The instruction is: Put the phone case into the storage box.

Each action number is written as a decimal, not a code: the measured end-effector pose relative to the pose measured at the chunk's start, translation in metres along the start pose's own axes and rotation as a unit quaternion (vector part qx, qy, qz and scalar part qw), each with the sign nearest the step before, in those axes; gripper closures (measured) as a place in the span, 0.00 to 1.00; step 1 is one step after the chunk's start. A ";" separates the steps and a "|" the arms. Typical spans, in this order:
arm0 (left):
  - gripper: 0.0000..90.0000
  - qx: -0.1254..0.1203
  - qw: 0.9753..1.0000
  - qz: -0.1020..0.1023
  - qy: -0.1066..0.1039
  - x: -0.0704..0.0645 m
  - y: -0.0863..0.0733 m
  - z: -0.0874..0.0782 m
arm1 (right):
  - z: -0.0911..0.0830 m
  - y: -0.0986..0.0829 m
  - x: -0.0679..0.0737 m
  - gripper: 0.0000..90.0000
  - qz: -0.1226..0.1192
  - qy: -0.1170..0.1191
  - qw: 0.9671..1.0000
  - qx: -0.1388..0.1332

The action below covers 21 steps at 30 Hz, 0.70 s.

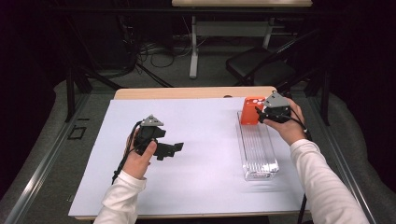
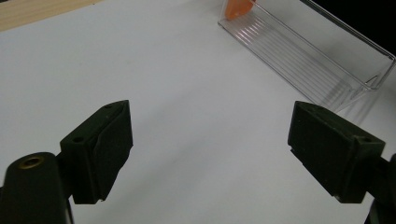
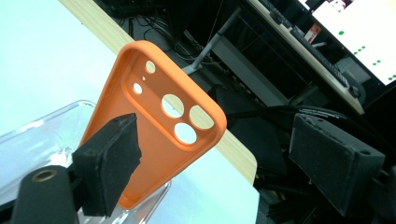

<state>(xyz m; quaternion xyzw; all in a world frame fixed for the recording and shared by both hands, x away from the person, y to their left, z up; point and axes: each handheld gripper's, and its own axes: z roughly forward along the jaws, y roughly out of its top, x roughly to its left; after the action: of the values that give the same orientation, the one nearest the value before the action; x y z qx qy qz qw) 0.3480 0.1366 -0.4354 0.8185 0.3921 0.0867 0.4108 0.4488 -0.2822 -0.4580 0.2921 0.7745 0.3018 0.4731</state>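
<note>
An orange phone case [image 1: 250, 111] stands upright at the far end of a long clear plastic tray [image 1: 258, 150] on the right of the white sheet [image 1: 201, 163]. My right gripper [image 1: 261, 114] is right beside the case, open. In the right gripper view the case [image 3: 149, 140], camera holes facing me, leans in the tray [image 3: 42, 135] just beyond my open right gripper [image 3: 215, 154], nearer one jaw, and is not clamped. My left gripper [image 1: 171, 149] hovers open over the sheet at centre left. Seen along the open left gripper [image 2: 210, 140], the tray [image 2: 299, 56] and a sliver of the case [image 2: 236, 8] lie ahead.
The white sheet covers most of a wooden table [image 1: 187, 92]. Behind the table's far edge stand a black chair [image 1: 261, 65], a white desk leg [image 1: 193, 46] and cables on the floor. A lit monitor [image 3: 364, 32] is in the right gripper view's background.
</note>
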 end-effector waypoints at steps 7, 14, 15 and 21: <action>0.16 0.001 1.000 0.003 0.000 0.001 0.000 0.000 | -0.003 0.005 -0.001 0.14 0.042 0.011 0.999 -0.003; 0.16 0.002 1.000 0.004 0.000 0.000 0.000 0.000 | -0.004 0.009 -0.003 0.09 0.086 0.039 0.996 -0.003; 0.16 0.001 1.000 0.002 0.000 0.000 0.000 0.000 | -0.004 0.010 -0.003 0.08 0.093 0.042 0.995 -0.003; 0.16 0.000 1.000 0.001 0.000 0.000 0.000 0.000 | -0.005 0.014 -0.006 0.05 0.140 0.065 0.988 0.001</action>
<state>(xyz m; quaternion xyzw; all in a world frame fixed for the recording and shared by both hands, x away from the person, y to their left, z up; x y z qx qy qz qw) 0.3483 0.1365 -0.4356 0.8192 0.3907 0.0869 0.4108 0.4490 -0.2781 -0.4423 0.3780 0.7553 0.3827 0.3744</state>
